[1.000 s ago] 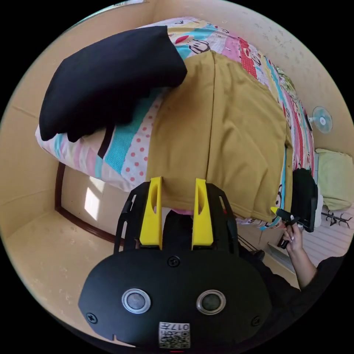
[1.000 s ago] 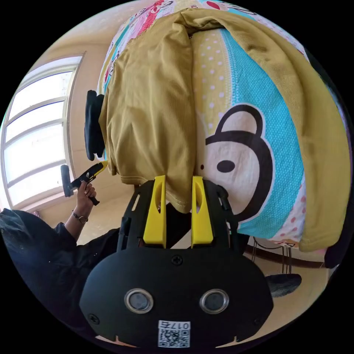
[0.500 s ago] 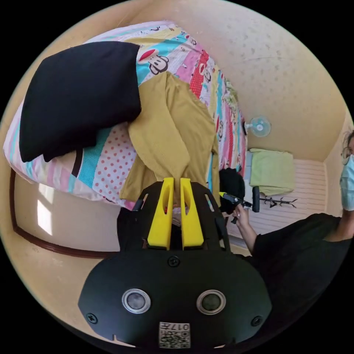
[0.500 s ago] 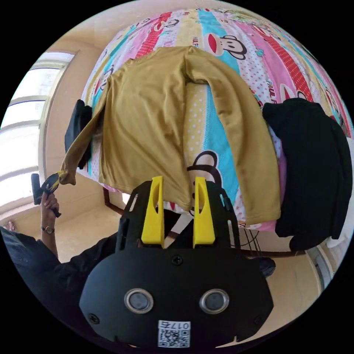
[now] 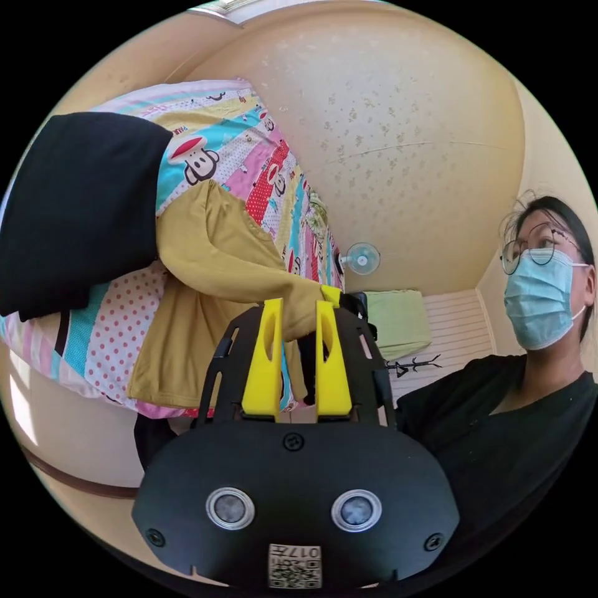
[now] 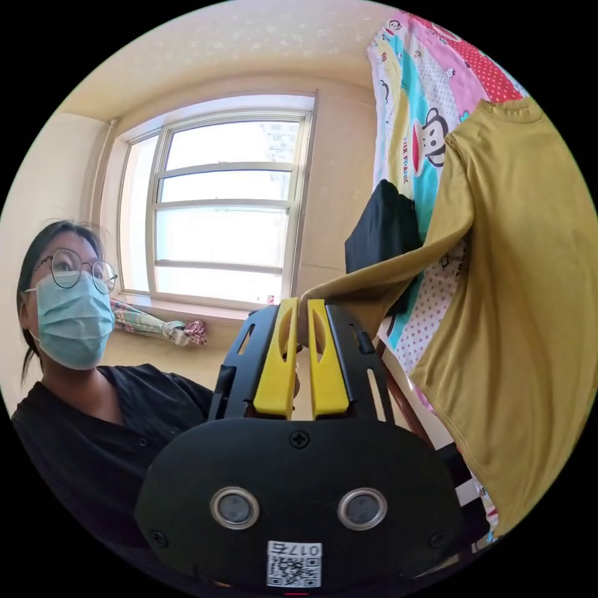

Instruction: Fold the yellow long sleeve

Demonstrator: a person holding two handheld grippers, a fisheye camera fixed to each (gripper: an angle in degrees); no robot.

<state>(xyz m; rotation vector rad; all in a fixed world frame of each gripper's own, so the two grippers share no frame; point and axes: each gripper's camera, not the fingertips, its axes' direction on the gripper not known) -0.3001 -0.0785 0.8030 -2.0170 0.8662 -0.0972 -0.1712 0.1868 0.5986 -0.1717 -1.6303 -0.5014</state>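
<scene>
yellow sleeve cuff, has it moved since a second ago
Yes. The cuff, clamped in the right hand-held gripper, has been lifted off the bedsheet while the black garment stays.

Both views ride close behind their jaws, facing across the bed (image 5: pixel 205 156); both share the yellow shirt (image 6: pixel 529 261).

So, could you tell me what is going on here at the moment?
A person is working on a yellow long sleeve shirt lying on a cartoon-print bed, its hem hanging over the edge. The right hand-held gripper is shut on the end of one sleeve, drawn out taut. The left hand-held gripper is at that same sleeve; whether it grips is unclear.
</scene>
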